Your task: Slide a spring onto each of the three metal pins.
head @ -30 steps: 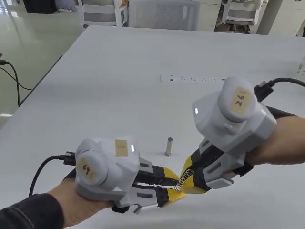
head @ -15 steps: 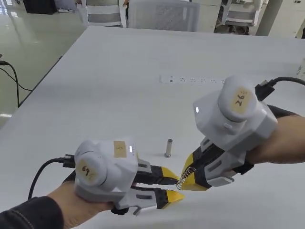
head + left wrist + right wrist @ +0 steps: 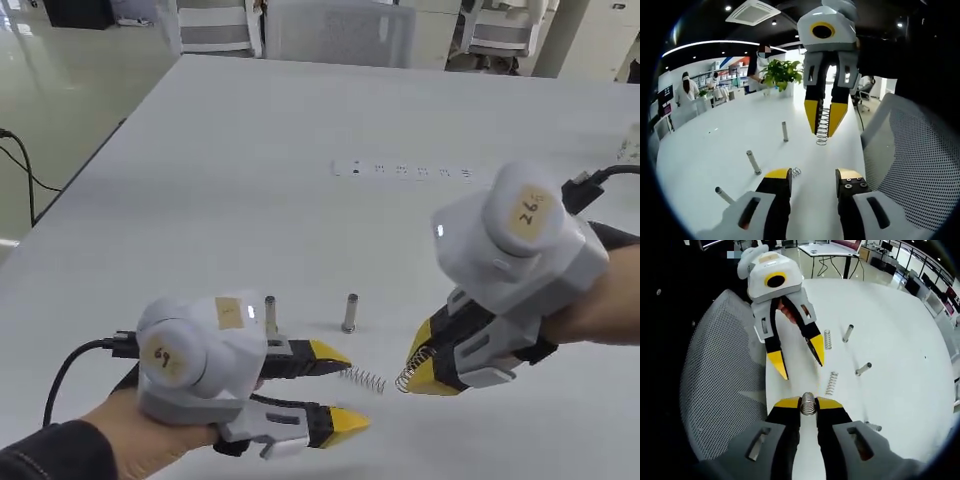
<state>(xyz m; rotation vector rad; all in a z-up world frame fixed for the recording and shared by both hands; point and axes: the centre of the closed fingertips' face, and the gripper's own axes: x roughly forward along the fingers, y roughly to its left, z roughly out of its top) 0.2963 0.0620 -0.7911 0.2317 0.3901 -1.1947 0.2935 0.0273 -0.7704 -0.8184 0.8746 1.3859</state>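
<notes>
The right gripper (image 3: 808,405) has its fingers closed on a spring (image 3: 411,368), pinching it between the yellow tips. In the left gripper view the coil hangs down past those tips; in the right gripper view it is seen end-on between them. Whether its free end touches the desk (image 3: 250,170) I cannot tell.

The left gripper (image 3: 342,388) has its fingers spread wide apart, and nothing sits between them. A second spring (image 3: 362,378) lies flat on the desk in the gap between the two grippers, just ahead of the left gripper's upper fingertip in the head view. In the right gripper view a third spring (image 3: 828,338) lies on the desk alongside one of the left gripper's fingers, on the side toward the pins.

Three metal pins (image 3: 785,131) (image 3: 753,162) (image 3: 724,195) stand upright on the desk in a loose row, off to the side of the left gripper, all three bare.

The grippers face each other tip to tip, low over the near part of the desk. A hand in a dark sleeve holds the left gripper, which comes in from the lower left and points right. The right gripper comes in from the right and tilts down and leftward. A cable trails from each gripper.

Farther back on the desk lies a white power strip (image 3: 400,168).
</notes>
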